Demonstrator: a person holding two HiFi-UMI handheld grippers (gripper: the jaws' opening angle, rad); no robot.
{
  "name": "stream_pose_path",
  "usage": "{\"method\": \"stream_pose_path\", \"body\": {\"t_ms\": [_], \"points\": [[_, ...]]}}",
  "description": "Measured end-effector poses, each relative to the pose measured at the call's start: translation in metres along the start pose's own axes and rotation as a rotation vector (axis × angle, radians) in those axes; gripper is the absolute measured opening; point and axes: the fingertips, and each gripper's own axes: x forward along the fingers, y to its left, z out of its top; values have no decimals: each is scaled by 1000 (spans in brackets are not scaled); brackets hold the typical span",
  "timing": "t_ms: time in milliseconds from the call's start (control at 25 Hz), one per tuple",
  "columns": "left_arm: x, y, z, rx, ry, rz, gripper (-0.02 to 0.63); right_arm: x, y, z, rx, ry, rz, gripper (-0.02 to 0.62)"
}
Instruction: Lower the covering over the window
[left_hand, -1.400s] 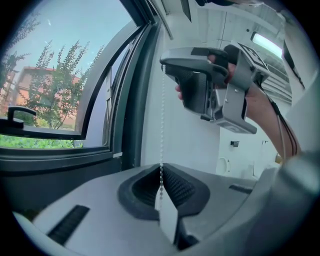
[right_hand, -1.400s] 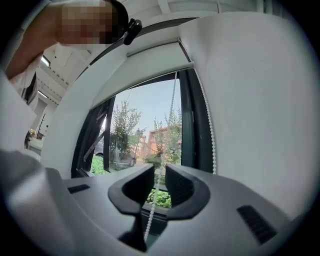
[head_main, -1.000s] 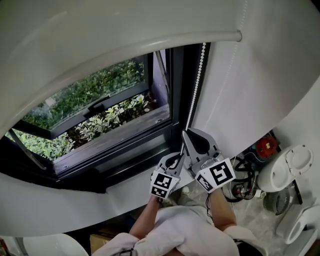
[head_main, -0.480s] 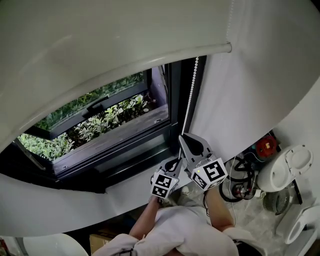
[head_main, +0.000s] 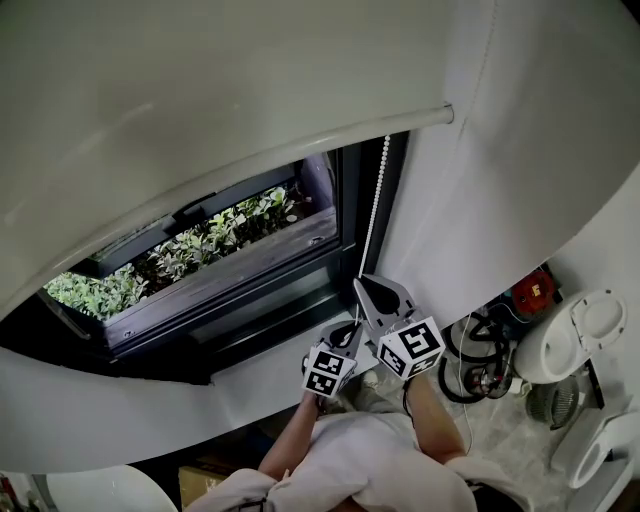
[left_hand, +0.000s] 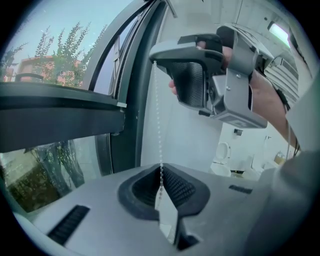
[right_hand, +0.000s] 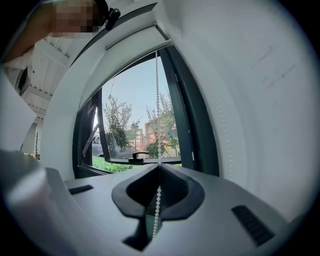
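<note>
Left gripper clamped on chain at window right edge. Right gripper clamped on same chain, just above. Blind covers window top.

Daylight floods through the window, sky pale and bright, the bead chain sharp against it. Indoors the light's soft and grey. Both gripper views bow into black corners, and the left tool, close to the lens, is blurry. Head view curves the blind hard.

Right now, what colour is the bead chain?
White; the bead chain shows best in the right gripper view.
</note>
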Motion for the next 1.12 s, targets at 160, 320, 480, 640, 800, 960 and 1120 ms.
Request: {"method": "stream_pose_path", "body": {"t_ms": [160, 320, 480, 640, 800, 960, 1120], "points": [[3, 1, -18, -15, 38, 3, 21, 2, -1, -19, 20, 38, -1, -3], [5, -1, -34, -36, 69, -2, 21, 2, -3, -38, 42, 73, -4, -3], [7, -2, -50, -52, 97, -3, 21, 2, -6, -54, 61, 108, -9, -3], [8, -4, -66, -67, 127, -9, 21, 0, -7, -70, 76, 142, -14, -3], [12, -5, -80, -81, 141, -13, 21, -2, -10, -85, 85, 172, -17, -3], [14, -7, -91, -85, 146, -15, 21, -7, -11, -98, 92, 200, -20, -3], [17, -5, -103, -81, 153, -9, 21, -8, -11, -109, 96, 218, -17, -3]]}}
